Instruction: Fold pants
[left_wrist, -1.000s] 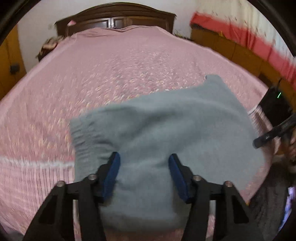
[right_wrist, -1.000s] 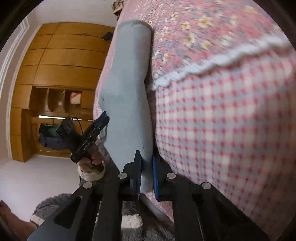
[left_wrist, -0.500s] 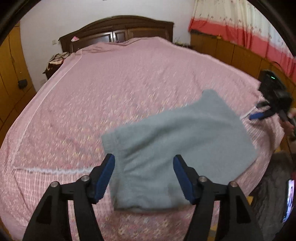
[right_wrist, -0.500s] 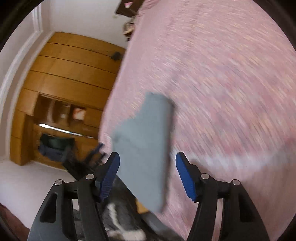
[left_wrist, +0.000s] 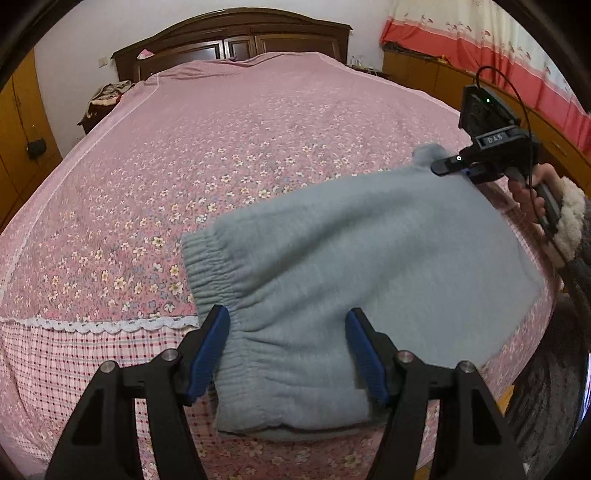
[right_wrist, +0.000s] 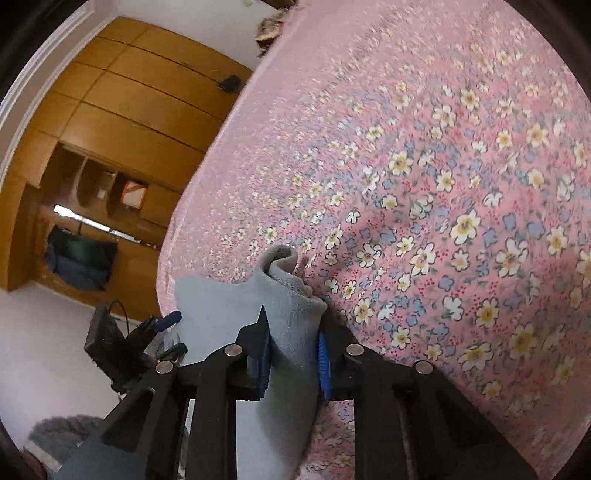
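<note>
Left tool (left_wrist: 288, 354): jaws apart above the elastic waistband of the folded grey pants (left_wrist: 354, 280), pads not pressing. Right tool (right_wrist: 293, 350): jaws, having just closed, clamp a bunched fold of the pants (right_wrist: 291, 321). The pants lie near the foot of the bed (left_wrist: 229, 147), on its pink floral cover. Far: dark headboard (left_wrist: 236, 37), red-banded curtain (left_wrist: 491, 51). Right-wrist view alone shows the wooden wardrobe (right_wrist: 122, 122).

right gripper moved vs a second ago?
Yes. The right gripper has gone from the checked hem at the bedspread's edge up onto its floral top. Its jaws have just been closing and now pinch a fold of the pants.
</note>
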